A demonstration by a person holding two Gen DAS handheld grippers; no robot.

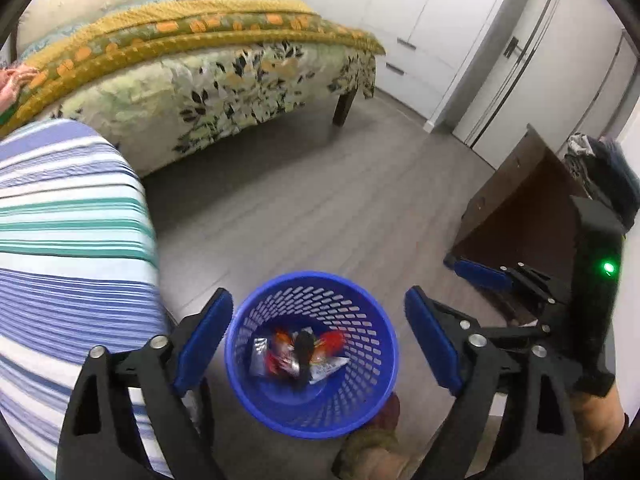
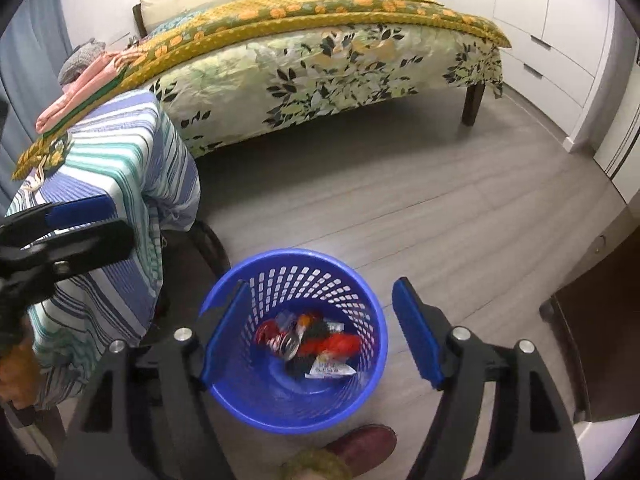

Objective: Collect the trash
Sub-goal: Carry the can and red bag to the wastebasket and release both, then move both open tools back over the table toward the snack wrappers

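Both grippers hang over the blue mesh wastebasket on the wood floor, beside the striped-cloth table. Left gripper jaws spread, nothing between them; right gripper the same. Snack wrappers already lie at the basket bottom. Looks like a drop just finished, so I'd lift straight up clear of the rim, then scan the floor and under the bed for leftovers.
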